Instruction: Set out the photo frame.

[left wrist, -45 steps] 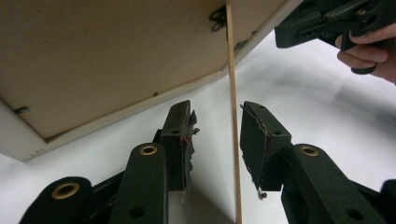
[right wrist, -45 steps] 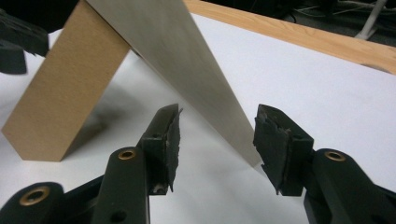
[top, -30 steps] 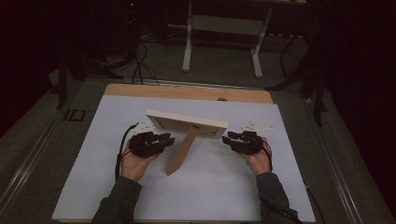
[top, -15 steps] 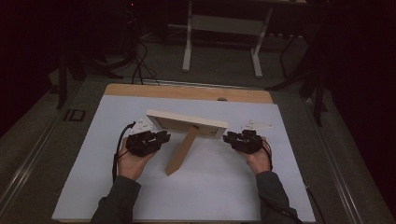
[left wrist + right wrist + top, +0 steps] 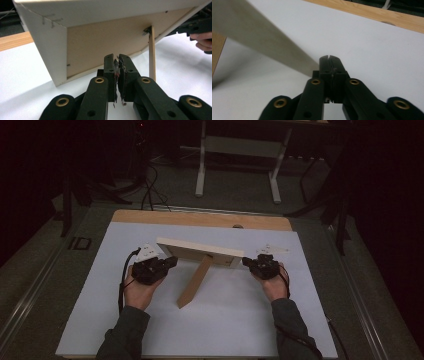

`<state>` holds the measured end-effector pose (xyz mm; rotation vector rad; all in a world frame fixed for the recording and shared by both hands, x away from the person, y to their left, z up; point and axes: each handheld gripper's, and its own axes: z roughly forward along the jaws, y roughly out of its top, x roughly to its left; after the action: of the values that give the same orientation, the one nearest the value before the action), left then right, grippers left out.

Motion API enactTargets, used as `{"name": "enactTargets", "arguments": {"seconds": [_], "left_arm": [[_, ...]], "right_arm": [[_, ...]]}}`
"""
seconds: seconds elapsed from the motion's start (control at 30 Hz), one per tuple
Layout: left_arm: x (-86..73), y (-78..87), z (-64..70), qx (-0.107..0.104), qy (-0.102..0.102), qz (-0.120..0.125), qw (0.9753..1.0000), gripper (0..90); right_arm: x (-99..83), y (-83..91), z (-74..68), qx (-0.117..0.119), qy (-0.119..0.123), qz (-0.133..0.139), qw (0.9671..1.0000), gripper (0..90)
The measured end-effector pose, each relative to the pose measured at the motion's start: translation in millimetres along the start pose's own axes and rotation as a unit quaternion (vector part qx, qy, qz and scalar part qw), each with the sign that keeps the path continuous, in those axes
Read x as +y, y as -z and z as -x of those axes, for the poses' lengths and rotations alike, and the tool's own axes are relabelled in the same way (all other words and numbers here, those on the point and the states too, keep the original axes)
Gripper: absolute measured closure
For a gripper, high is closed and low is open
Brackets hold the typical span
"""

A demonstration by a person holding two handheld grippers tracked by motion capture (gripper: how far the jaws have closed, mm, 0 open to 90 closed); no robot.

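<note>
A pale wooden picture frame (image 5: 200, 250) stands on the white table (image 5: 225, 325), its back towards me, propped by a brown strut (image 5: 195, 281). My left gripper (image 5: 171, 262) sits by the frame's left end, shut, with nothing between its jaws. In the left gripper view the jaws (image 5: 118, 58) point at the frame's brown backing (image 5: 105, 37), with the strut (image 5: 151, 55) to the right. My right gripper (image 5: 246, 261) is shut at the frame's right end. In the right gripper view the blurred frame edge (image 5: 262, 37) runs down to the tips of that gripper (image 5: 329, 58).
A bare wooden strip (image 5: 200, 218) borders the table's far edge, with a dark floor, cables and a metal stand (image 5: 237, 165) behind it. A hand holding the other gripper (image 5: 197, 25) shows past the frame in the left gripper view.
My left gripper has drifted slightly to the left. The frame and the right gripper have stayed in place.
</note>
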<state>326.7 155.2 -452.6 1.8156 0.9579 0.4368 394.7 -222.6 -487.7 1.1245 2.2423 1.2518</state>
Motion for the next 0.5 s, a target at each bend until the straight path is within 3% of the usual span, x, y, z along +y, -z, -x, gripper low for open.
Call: {"name": "enactTargets", "arguments": {"seconds": [0.33,0.5], "left_arm": [[7.8,-3.9,-3.8,-0.007,0.008,0.002,0.9999,90.0],[10.9,-6.7,-3.1,-0.003,0.013,0.003,0.9999,90.0]], "right_arm": [[8.0,-10.7,0.4,-0.001,-0.023,-0.002,0.9997,89.9],[10.5,-14.2,-1.2,0.0,-0.015,-0.006,0.9999,89.9]]}}
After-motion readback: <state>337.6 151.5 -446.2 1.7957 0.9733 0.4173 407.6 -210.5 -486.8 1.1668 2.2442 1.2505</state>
